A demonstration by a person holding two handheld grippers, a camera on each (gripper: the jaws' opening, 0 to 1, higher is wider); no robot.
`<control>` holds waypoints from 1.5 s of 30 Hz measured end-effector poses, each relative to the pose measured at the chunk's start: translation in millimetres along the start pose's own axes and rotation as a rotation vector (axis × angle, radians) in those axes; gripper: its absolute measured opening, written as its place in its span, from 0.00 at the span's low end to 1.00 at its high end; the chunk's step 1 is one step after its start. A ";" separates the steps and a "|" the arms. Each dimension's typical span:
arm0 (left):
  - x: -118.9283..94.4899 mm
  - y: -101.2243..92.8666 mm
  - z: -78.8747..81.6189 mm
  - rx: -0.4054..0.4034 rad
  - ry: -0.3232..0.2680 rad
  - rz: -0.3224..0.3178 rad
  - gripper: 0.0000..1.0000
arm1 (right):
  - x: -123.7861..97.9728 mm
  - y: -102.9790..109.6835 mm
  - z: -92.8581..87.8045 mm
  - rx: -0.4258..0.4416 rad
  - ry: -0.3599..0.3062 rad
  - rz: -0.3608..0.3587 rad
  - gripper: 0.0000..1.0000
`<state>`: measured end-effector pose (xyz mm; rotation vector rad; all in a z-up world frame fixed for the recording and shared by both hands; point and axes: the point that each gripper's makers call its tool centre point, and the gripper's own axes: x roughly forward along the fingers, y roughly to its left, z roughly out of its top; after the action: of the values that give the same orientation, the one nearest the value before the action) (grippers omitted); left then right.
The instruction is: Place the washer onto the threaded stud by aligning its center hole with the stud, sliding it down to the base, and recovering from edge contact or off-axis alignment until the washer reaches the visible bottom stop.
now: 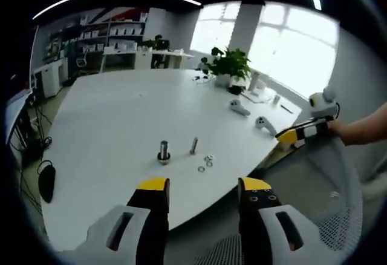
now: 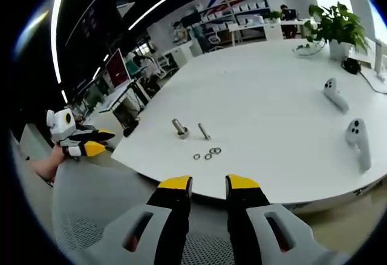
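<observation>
Left tool: yellow-tipped black jaws wide apart, nothing held, poised off the near edge of the white worktop. Right tool: jaws parted by a narrower gap, also empty, short of the worktop edge. Small silver metal washers lie loose in a cluster on the worktop, just beside the thin upright threaded stud. A thicker grey bolt on a round base stands near the stud. Two white handheld controllers and a potted green plant sit well apart from these.

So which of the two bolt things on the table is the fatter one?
The left stud in the left gripper view: thick with a wide base. The other stud, nearer the washers, is thin.
</observation>
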<state>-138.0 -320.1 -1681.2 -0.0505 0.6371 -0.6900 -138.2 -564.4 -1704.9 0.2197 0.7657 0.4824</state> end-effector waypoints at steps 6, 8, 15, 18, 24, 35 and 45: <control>0.8 -0.4 -1.7 0.002 0.013 -0.006 0.39 | -0.3 0.7 1.6 0.000 -0.009 0.005 0.25; 0.9 -0.9 -2.3 0.005 0.015 -0.007 0.39 | -0.5 0.6 2.5 0.003 -0.015 0.005 0.25; 0.4 0.7 -0.7 0.018 0.013 0.002 0.35 | 0.7 2.7 2.8 -0.005 -0.009 0.018 0.25; 0.2 -0.2 -1.0 0.011 0.012 -0.005 0.35 | 0.7 2.7 3.2 -0.009 -0.011 0.020 0.25; 0.2 2.0 -0.5 0.006 0.012 0.002 0.36 | 1.8 2.2 0.8 -0.015 0.008 0.018 0.25; -1.3 2.5 1.6 0.005 -0.004 0.006 0.38 | 1.0 0.7 2.3 -0.005 -0.007 0.011 0.25; -2.4 4.3 4.3 0.002 -0.022 0.010 0.39 | 1.1 -3.5 3.9 -0.035 -0.005 -0.014 0.27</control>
<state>-134.5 -316.0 -1677.5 -0.0528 0.6152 -0.6800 -133.5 -567.0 -1704.1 0.1828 0.7535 0.4813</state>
